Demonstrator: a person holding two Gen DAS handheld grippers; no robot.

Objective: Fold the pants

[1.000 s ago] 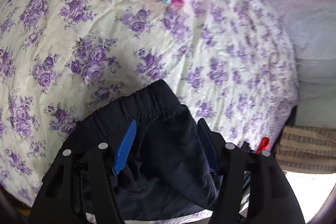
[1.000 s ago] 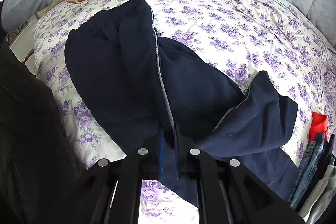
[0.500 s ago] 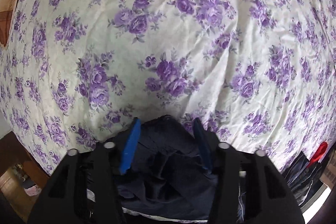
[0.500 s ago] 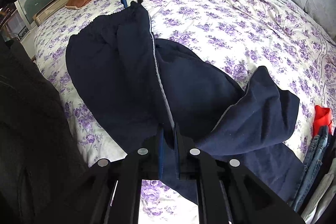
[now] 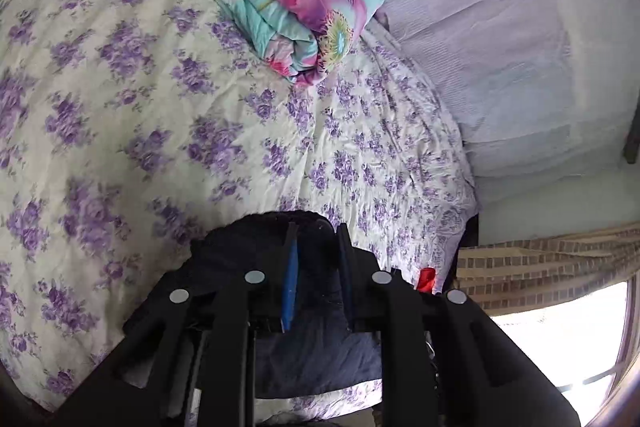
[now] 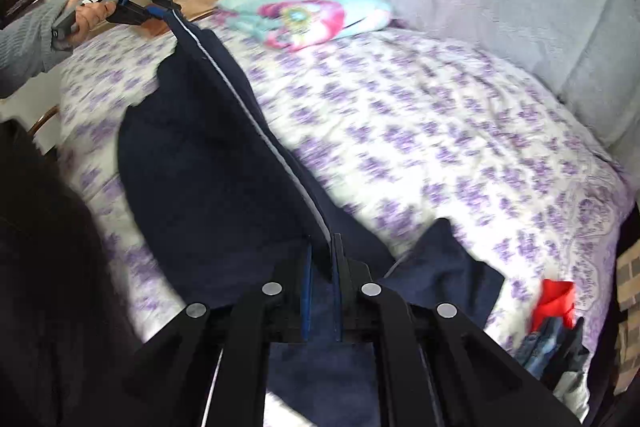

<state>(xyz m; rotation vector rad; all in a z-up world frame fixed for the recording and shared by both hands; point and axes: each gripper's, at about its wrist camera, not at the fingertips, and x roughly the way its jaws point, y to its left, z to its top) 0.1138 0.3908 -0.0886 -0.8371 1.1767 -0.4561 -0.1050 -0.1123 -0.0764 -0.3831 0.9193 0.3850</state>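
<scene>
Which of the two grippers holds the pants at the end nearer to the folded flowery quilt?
The left gripper, at the pants' far end beside the quilt. The right gripper grips the near end.

The left tongs (image 6: pixel 162 11) are being closed on the pants (image 6: pixel 208 163) at their far end; the right tongs (image 6: pixel 321 259) are clamped on the near end.

Left gripper (image 5: pixel 316 227): black frame, 4 silver round screws, blue pads. Right gripper (image 6: pixel 322 247): same black frame, 4 silver screws, blue pads. Grey ribbed knit sleeve (image 6: pixel 24 43); dark garment (image 6: pixel 44 287) at left edge.
</scene>
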